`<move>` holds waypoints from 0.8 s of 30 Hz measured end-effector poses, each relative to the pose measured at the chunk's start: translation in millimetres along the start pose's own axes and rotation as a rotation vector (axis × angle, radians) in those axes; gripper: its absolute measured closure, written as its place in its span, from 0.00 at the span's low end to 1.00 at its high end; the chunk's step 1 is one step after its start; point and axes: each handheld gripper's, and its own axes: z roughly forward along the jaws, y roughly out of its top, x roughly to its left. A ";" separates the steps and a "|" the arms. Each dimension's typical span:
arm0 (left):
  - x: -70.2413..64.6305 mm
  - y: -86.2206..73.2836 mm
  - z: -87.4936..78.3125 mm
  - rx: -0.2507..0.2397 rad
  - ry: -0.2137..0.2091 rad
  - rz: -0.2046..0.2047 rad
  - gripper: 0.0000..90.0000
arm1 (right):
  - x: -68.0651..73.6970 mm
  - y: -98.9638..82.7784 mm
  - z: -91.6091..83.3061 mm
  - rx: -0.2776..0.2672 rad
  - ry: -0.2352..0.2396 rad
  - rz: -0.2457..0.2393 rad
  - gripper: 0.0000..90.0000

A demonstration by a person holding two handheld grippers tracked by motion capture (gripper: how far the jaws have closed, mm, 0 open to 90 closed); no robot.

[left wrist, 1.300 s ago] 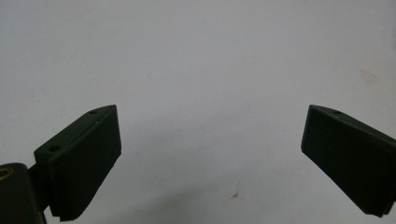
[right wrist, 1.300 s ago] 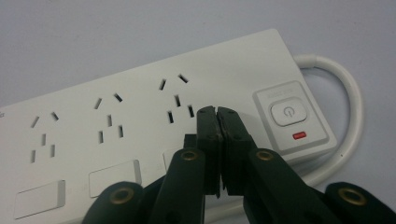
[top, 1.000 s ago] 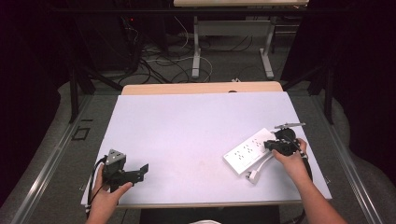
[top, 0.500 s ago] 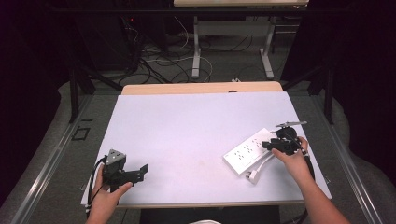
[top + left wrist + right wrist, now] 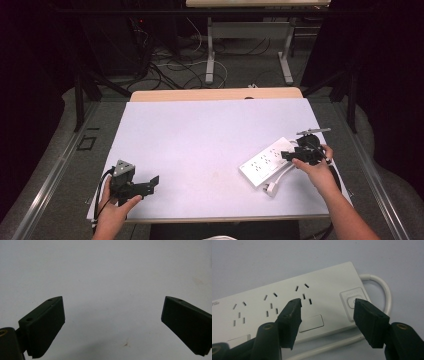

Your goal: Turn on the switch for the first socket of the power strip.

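Firstly, near the desk's (image 5: 200, 125) front left corner: left tool (image 5: 150, 184), held in the person's left hand (image 5: 114, 212), jaws spread wide with nothing between them; in the left gripper view, left tool (image 5: 112, 325) faces bare pale desk surface.

Next, right of centre: white power strip (image 5: 267, 161), lying flat and slantwise on the desk, sockets up, its switch at the far right end. White cable (image 5: 280, 176) loops along its near edge and ends in a plug (image 5: 270, 189), apparently lying on the desk just in front.

Lastly, right side: right tool (image 5: 289, 155), in the right hand (image 5: 312, 167), over the strip's switch end. In the right gripper view, right tool (image 5: 327, 315) has just been opening its jaws; they stand partly apart above the power strip (image 5: 287, 307), gripping nothing.
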 end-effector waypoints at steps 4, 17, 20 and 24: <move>0.0 0.1 -0.1 0.000 0.000 0.000 0.05 | -1.1 -0.6 -0.8 0.010 -0.001 -0.017 0.41; 1.6 0.2 -0.3 0.004 0.002 -0.007 0.05 | 0.6 -2.9 -7.6 -0.007 -0.027 0.002 0.17; 2.0 0.3 -0.1 0.008 0.001 -0.006 0.05 | 0.8 -3.6 -10.3 -0.010 -0.028 -0.003 0.11; 2.1 0.0 0.7 0.008 0.004 -0.021 0.05 | 3.8 -6.2 -13.2 -0.013 -0.023 -0.018 0.00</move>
